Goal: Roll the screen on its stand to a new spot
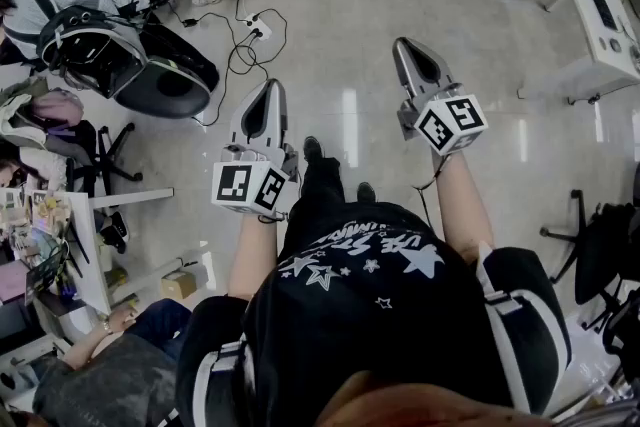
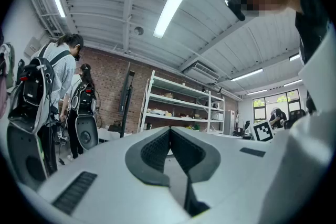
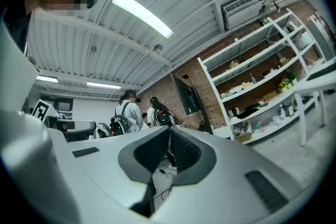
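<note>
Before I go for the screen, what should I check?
1. Left gripper empty, jaws together: ok.
2. Right gripper empty, jaws together: ok.
3. Screen in sight by the brick wall: ok.
4. Hold on its stand: not ok, neither gripper touches it.
5. Floor ahead free: not ok, cables lie there.
6. Stand's wheels free: cannot tell.

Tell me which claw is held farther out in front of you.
The right claw: in the head view its tip reaches further ahead over the floor than the left claw, which is held further back. Both are shut and empty.
</note>
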